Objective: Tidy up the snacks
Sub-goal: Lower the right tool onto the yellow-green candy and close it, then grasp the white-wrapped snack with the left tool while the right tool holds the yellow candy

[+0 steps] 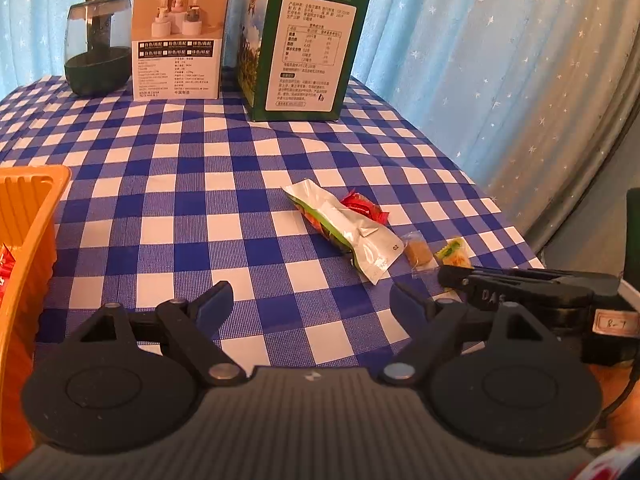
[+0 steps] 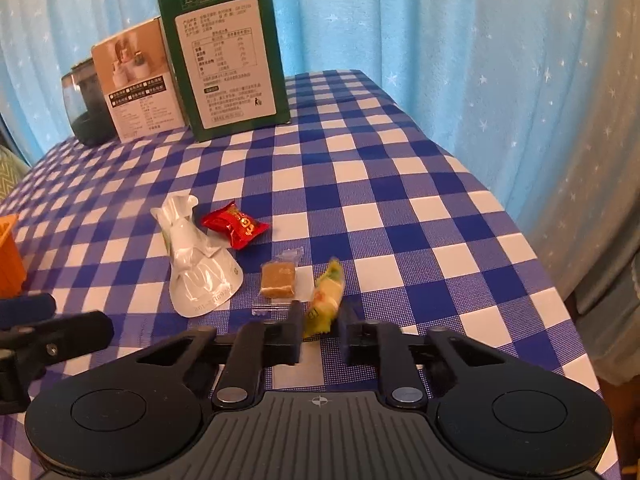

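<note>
Checked tablecloth point(image 2: 400, 184), yellow candy point(image 2: 326, 300) between right gripper point(image 2: 320, 332) fingers

backdrop: pale blue star-print curtain point(image 2: 460, 40) — hangs behind the table's far and right edges | table point(image 2: 380, 184): blue-and-white checked cloth | light — warm, even

The orange basket point(image 1: 28, 240) is cut off by the left edge. The print on the green carton point(image 2: 226, 80) is too small to be read. The humidifier point(image 2: 82, 108) is half hidden behind the white box point(image 2: 136, 92).
</note>
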A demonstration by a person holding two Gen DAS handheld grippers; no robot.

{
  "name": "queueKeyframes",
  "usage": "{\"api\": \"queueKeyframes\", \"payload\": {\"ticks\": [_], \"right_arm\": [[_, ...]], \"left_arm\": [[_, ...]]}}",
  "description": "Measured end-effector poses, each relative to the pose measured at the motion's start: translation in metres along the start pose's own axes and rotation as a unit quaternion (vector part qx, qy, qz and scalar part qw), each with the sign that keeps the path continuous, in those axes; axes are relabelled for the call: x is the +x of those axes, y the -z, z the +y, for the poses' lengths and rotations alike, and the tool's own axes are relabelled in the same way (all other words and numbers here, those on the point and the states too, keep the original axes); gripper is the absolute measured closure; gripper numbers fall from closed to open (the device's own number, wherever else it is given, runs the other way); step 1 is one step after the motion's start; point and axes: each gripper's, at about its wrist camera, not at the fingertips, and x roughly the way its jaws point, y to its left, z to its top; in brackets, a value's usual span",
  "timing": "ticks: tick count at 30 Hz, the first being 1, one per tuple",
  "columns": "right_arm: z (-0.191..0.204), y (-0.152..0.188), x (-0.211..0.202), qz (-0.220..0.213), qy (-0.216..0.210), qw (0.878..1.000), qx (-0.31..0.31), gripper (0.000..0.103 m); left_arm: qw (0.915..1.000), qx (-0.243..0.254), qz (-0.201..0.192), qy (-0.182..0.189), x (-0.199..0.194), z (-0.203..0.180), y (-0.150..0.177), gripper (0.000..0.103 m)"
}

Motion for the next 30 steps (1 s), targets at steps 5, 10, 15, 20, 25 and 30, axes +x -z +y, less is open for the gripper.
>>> {"api": "queueKeyframes", "payload": {"ticks": [5,10,15,20,25,30], "right_arm": [[-0.002,-0.004,0.002,0.000,0.000,1.000,0.006,0.092],[-0.001,-0.003,0.002,-0.002,-0.005,1.000,0.000,0.091],[-0.002,-0.004,0.003,-0.009,-0.005,1.000,0.000,0.090],[-0.005,-0.007,0.006,-0.013,-0.005,1.000,0.012,0.088],[-0.010,-0.012,0.008,-0.021,-0.012,0.999,0.032,0.088],[-0.007,-0.021,0.014,-0.025,-0.020,0.999,0.023,0.090]], "left_arm": [[1.0000,0.001,0.003,-0.003,0.005,0.002,-0.001,0.019],[0.9999,-0.010,0.010,0.001,0.007,0.005,-0.001,0.019],[0.9999,-0.008,0.011,0.004,0.008,0.003,-0.001,0.019],[0.9999,-0.009,0.010,0.003,0.009,0.004,-0.001,0.019],[0.9999,-0.008,0.011,0.005,0.009,0.006,-0.001,0.019],[0.9999,-0.004,0.009,0.003,0.013,0.007,-0.003,0.019]]}}
